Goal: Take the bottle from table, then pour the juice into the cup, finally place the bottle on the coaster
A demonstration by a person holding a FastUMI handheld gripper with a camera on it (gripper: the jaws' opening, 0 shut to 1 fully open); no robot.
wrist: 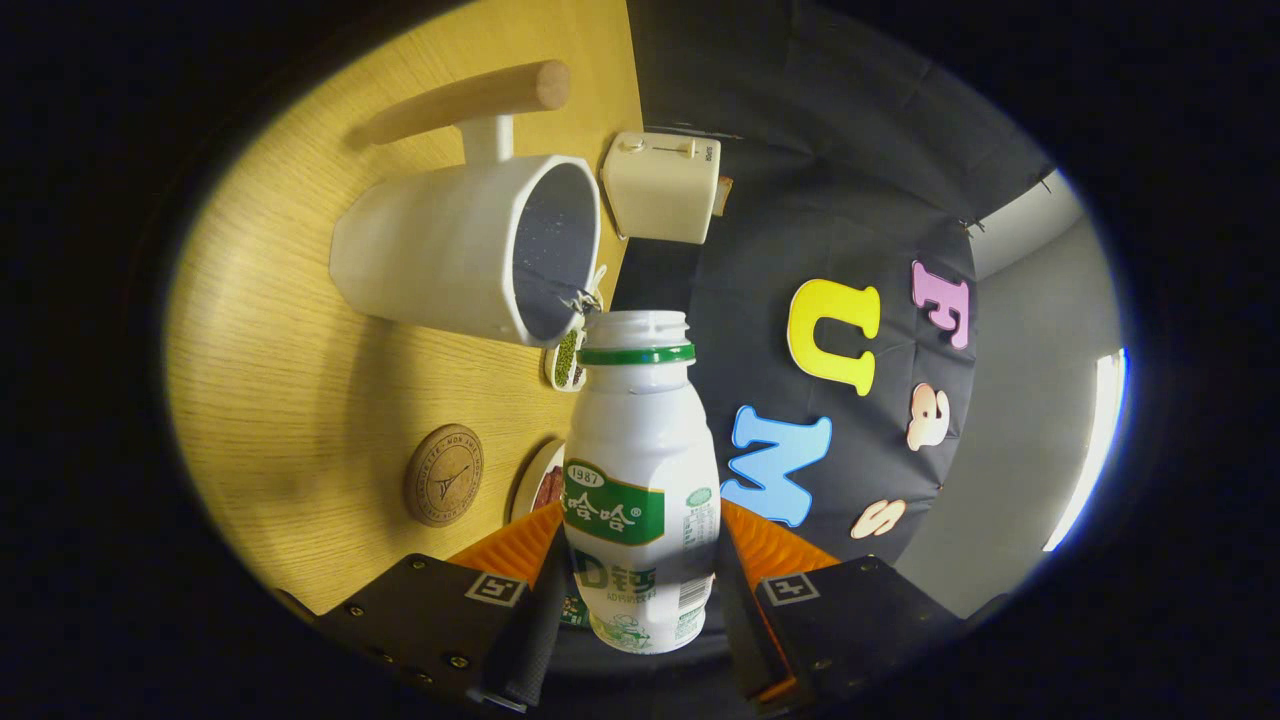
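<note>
In the gripper view, the gripper (640,570) holds a white plastic bottle (640,480) between its two orange fingers (515,550), both pressing on the bottle's labelled lower body. The bottle has a green neck ring and its mouth is open, with no cap; its contents cannot be seen. Its mouth sits just beside the rim of a white cup (470,245) with a wooden handle, which stands on the wooden table (290,400); the cup's dark inside looks empty. A round cork coaster (443,475) lies on the table near the fingers. Two small dishes, one of green beans (568,360) and one of something reddish (543,485), and a cream toaster (662,187) are nearby.
</note>
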